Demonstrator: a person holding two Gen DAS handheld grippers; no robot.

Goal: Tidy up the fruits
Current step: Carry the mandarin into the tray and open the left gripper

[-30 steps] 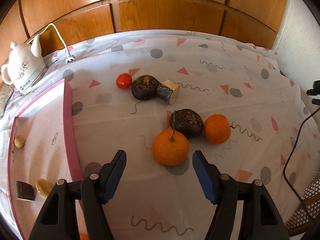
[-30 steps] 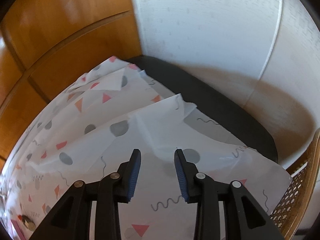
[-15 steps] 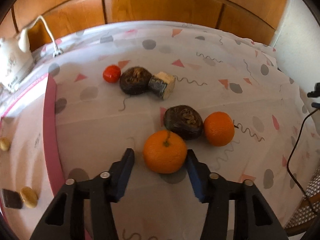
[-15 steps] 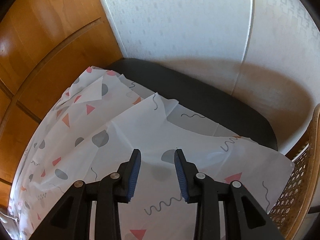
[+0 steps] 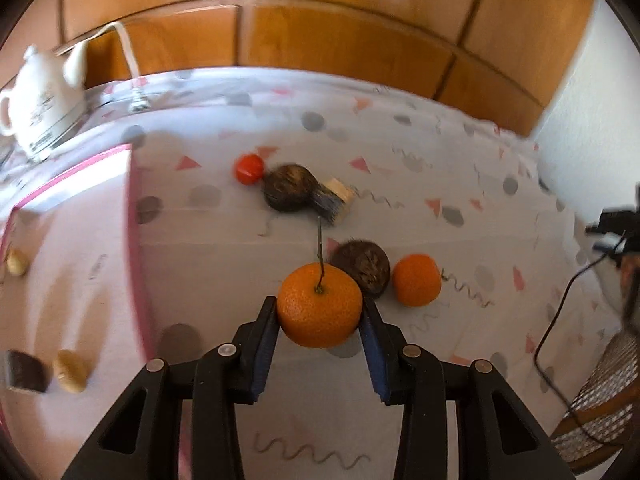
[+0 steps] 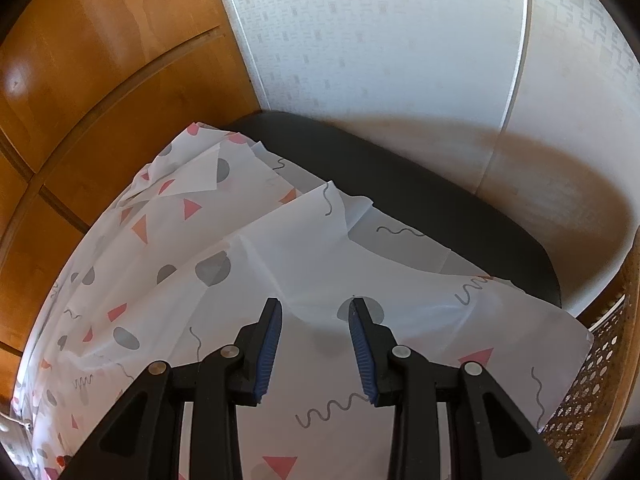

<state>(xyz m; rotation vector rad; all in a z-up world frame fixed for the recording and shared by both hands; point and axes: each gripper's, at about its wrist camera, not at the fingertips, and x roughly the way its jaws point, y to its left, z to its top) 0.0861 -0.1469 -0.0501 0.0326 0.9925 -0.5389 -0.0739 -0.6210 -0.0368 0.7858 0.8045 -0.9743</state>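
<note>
My left gripper (image 5: 320,314) is shut on a stemmed orange (image 5: 319,311), which hangs a little above the patterned tablecloth (image 5: 400,200). Behind it a dark round fruit (image 5: 366,266) lies on the cloth, with a second orange (image 5: 416,280) to its right. Farther back sit a small red fruit (image 5: 249,168), another dark fruit (image 5: 289,187) and a cut piece with a pale face (image 5: 335,200). A pink-edged tray (image 5: 136,208) at the left holds pale pieces (image 5: 71,365) and a dark square (image 5: 26,372). My right gripper (image 6: 314,312) hangs slightly open over the cloth's far corner, holding nothing.
A white kettle (image 5: 38,100) with a cord stands at the back left by the wooden panels. A black cable (image 5: 560,320) and a woven chair (image 5: 600,400) are at the right. In the right wrist view a black table edge (image 6: 400,184) meets the white wall.
My left gripper moved up to the stemmed orange, closed on it and lifted it off the cloth. The right gripper's view turned slightly; its jaws stayed as they were.
</note>
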